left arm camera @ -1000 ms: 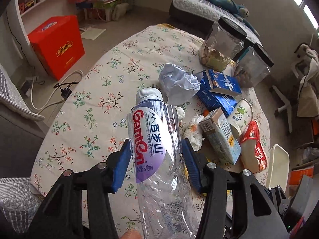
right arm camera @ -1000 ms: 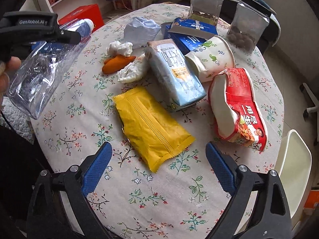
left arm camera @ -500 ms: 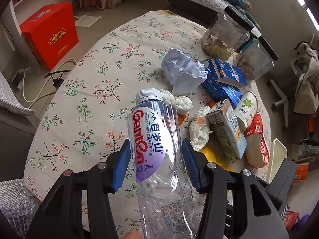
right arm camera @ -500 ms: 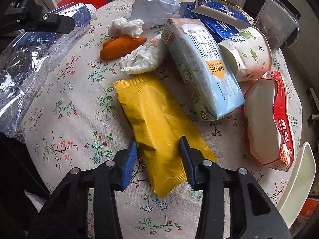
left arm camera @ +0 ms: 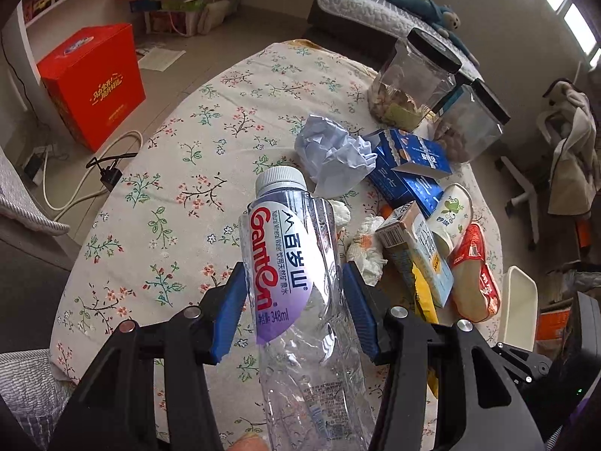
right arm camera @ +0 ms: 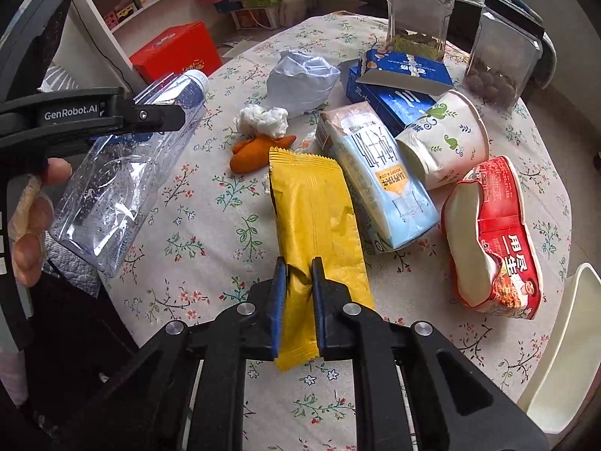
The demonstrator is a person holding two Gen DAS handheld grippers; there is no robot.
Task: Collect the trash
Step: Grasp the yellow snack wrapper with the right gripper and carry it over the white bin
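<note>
Worktop [right arm camera: 210, 203] under floral cloth, round. Right wrist view, clutter from 10 to 2 o'clock of the right claw: white tissue wad [right arm camera: 261, 121] touching an orange peel [right arm camera: 252, 151] at 11; crumpled pale paper [right arm camera: 300, 80] farther at 12; milk carton [right arm camera: 379, 184] lying flat just beside the yellow wrapper, at 1; paper cup [right arm camera: 445, 139] on its side behind the carton; blue boxes [right arm camera: 398, 82] beyond; red noodle cup [right arm camera: 496, 236] on its side at 2. Two clear black-lidded jars [right arm camera: 417, 11] at the far edge. Red box [right arm camera: 176, 52] on the floor past the worktop, at 11.

Right claw [right arm camera: 296, 293]: nearly pressed together, pinching the near end of the yellow wrapper [right arm camera: 315, 203]; wrapper creased between the blue pads, its far end up toward 12 in the frame, beside the carton. Contact with cloth: cannot tell.

Left claw [left arm camera: 295, 312]: pads pressed against both sides of the clear water bottle [left arm camera: 296, 285], at the label. Bottle dented, white cap on, cap pointing to 12. In the right wrist view, held above the worktop's left edge at 10 o'clock.
</note>
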